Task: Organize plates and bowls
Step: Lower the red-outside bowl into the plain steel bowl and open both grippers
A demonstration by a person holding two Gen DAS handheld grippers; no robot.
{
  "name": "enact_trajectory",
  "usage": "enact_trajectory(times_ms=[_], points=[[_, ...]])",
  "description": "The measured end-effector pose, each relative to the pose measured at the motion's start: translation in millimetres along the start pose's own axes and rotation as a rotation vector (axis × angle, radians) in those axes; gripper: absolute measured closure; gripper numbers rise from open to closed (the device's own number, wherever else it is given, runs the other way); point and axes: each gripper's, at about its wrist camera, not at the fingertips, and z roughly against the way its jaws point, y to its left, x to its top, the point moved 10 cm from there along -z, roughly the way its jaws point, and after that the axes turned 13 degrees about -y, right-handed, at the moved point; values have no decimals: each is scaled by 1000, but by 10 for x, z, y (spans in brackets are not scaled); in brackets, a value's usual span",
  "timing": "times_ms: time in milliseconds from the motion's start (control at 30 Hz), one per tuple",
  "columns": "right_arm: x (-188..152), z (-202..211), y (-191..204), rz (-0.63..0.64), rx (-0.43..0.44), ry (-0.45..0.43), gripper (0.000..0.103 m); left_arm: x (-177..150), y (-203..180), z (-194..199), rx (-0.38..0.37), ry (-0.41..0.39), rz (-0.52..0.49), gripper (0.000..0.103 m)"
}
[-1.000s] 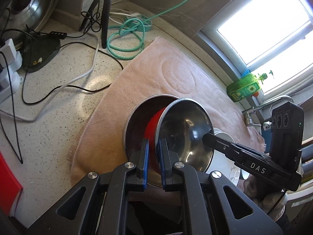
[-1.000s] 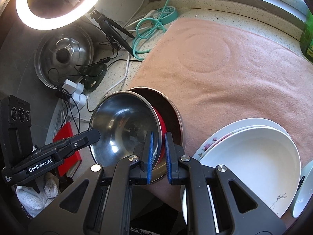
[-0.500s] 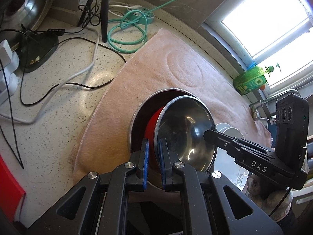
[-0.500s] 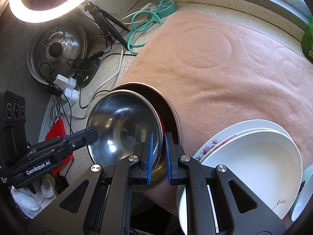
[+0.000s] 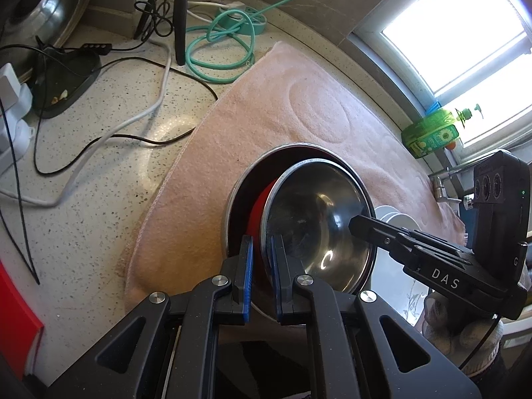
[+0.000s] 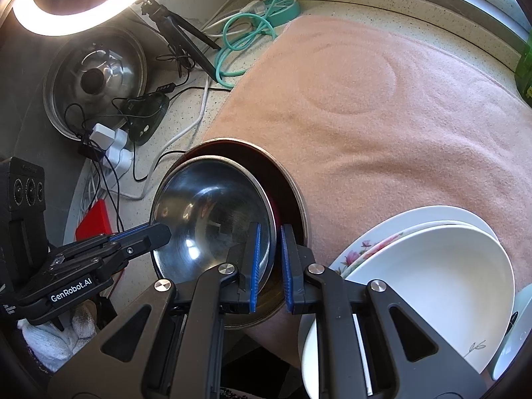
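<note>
A small steel bowl with a red outside hangs tilted inside a larger steel bowl on a pink towel. My left gripper is shut on the small bowl's near rim. My right gripper is shut on the opposite rim of the same small bowl. Each gripper shows in the other's view: the right gripper at the bowl's right edge, the left gripper at its left edge. The large bowl rests near the towel's front left corner.
Stacked white plates, one with a flowered rim, lie on the towel just right of the bowls. Cables, a green coiled cord, a tripod and a pot lid crowd the counter at left. A green soap bottle stands by the window.
The small bowl has settled a little deeper into the large bowl. Both grippers keep their hold on its rim.
</note>
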Motion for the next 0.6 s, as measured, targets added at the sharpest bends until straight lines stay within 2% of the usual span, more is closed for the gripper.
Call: enact_trajectory(times_ms=[600], points=[[45, 96, -33, -9, 13, -28, 90, 39, -6, 23, 6, -9, -1, 95]])
